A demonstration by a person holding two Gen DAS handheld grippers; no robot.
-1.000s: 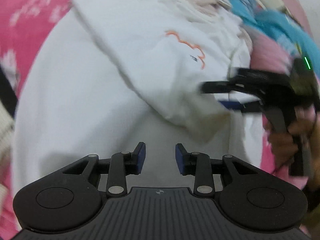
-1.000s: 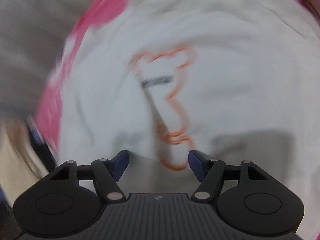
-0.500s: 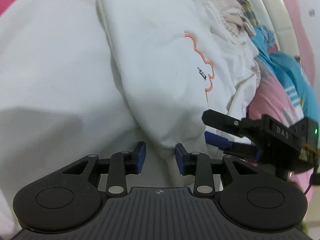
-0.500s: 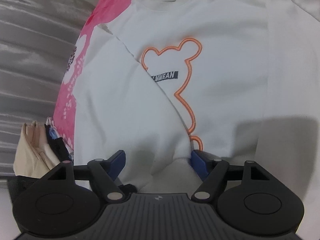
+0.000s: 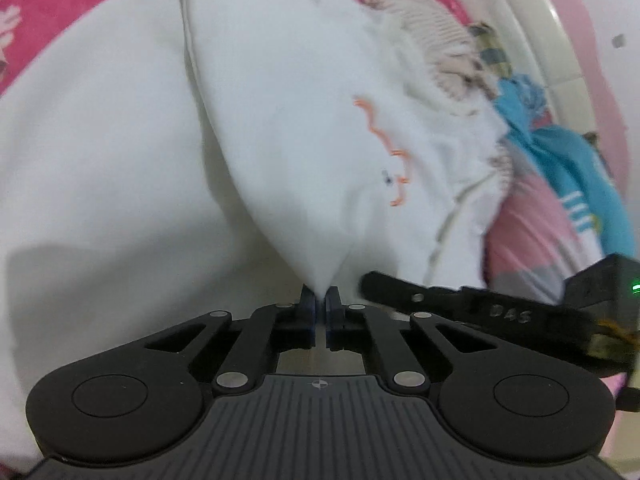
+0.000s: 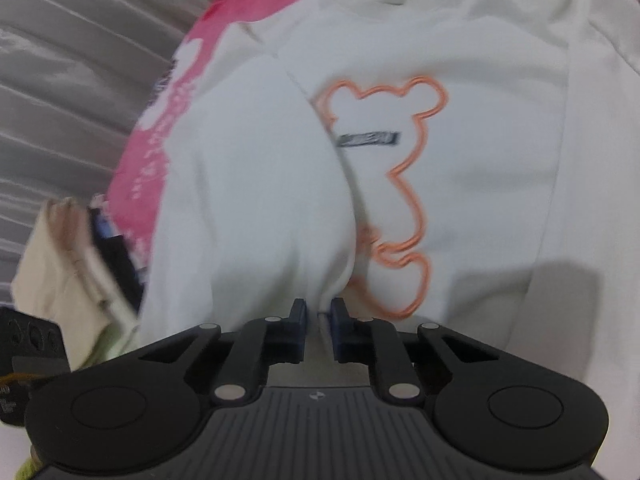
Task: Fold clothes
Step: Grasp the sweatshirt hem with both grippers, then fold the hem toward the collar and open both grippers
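the white sweatshirt lies spread over the pink floral bedspread, its orange bear outline facing up in the middle of my right wrist view. one side of it is already lifted into a soft peak, and that peak runs down into both of my tools. my left gripper is pinched tight on a gathered point of the white cloth, jaws nearly together with the fabric pulled into a cone between them. my right gripper is closing, a bunched fold of the same sweatshirt sits between its pads, and they look to be pressing on it. in the left wrist view the right gripper shows as a dark bar just to the right of my left one, so the two grips are near each other on the same edge.

to do this fold well, i think i should lift both grips together and keep them level, so the edge stays straight rather than sagging between them. i would carry it across the bear print towards the far side and lay it flat. the risk is a thin pinch slipping out, or dragging the layer beneath.

beyond the sweatshirt, a heap of other clothes, blue, striped and beige, sits at the far right, and a cream cloth lies at the near left.
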